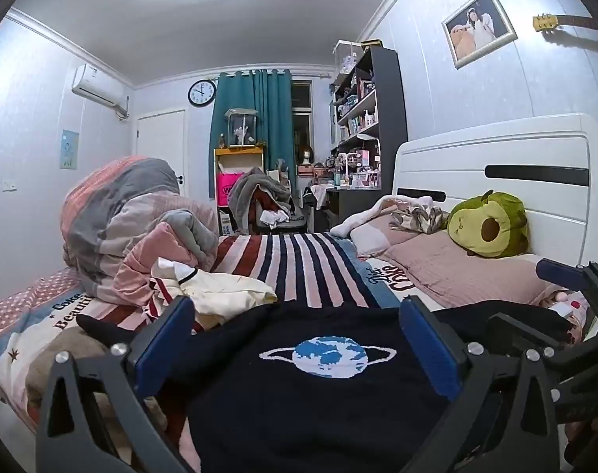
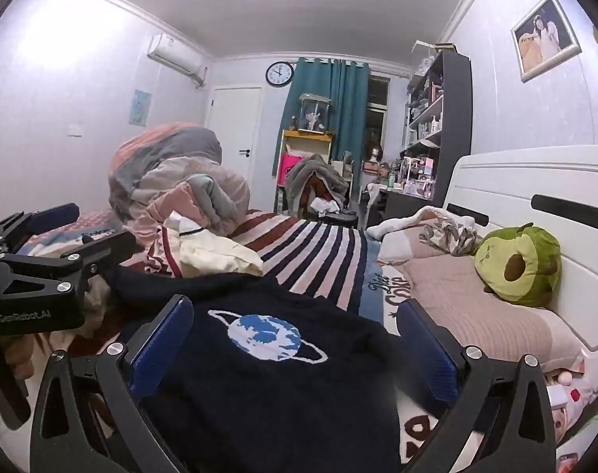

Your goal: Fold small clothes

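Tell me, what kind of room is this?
A bedroom, it seems: a bed with a white headboard and striped blanket, an avocado plush by a pillow, and a dark sweater laid out for folding.

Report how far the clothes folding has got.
Done: nothing looks folded yet. In hand: the dark planet sweater lies spread flat on the bed, with the left gripper and right gripper both open above it, gripping nothing. Left: folding this sweater, then the crumpled cream garment beside the heaped quilt.
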A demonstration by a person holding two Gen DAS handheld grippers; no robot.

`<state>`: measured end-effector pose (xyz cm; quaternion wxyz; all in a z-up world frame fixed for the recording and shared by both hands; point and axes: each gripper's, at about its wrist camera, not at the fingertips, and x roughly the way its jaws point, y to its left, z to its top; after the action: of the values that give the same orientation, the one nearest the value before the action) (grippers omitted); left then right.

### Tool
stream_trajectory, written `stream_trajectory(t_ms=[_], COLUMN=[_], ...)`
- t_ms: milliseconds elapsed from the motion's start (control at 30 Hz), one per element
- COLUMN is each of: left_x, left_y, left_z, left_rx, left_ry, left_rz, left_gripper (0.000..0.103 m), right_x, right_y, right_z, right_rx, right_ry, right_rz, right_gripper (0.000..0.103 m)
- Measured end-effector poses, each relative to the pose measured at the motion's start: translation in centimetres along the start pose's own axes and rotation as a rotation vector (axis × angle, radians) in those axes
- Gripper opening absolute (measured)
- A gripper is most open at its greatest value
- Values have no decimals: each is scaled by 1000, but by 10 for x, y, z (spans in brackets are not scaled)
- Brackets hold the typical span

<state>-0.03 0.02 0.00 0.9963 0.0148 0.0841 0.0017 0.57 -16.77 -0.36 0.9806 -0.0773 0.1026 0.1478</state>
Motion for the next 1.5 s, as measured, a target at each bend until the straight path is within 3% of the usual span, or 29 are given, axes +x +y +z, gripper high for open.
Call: stream_trajectory(t_ms=[333,1500], left_x=[-9,12], left_y=[7,19], left_z=[5,-5], left_rx=[-16,0], left_ry=[8,97], left_rz=[11,49], left_gripper=[102,102], right_x=[-3,14], right_y=[6,-4], right_z=[-5,-4], right_rx=[8,29], right_ry=[36,23], right_rz=[13,-7], right_gripper=[102,102])
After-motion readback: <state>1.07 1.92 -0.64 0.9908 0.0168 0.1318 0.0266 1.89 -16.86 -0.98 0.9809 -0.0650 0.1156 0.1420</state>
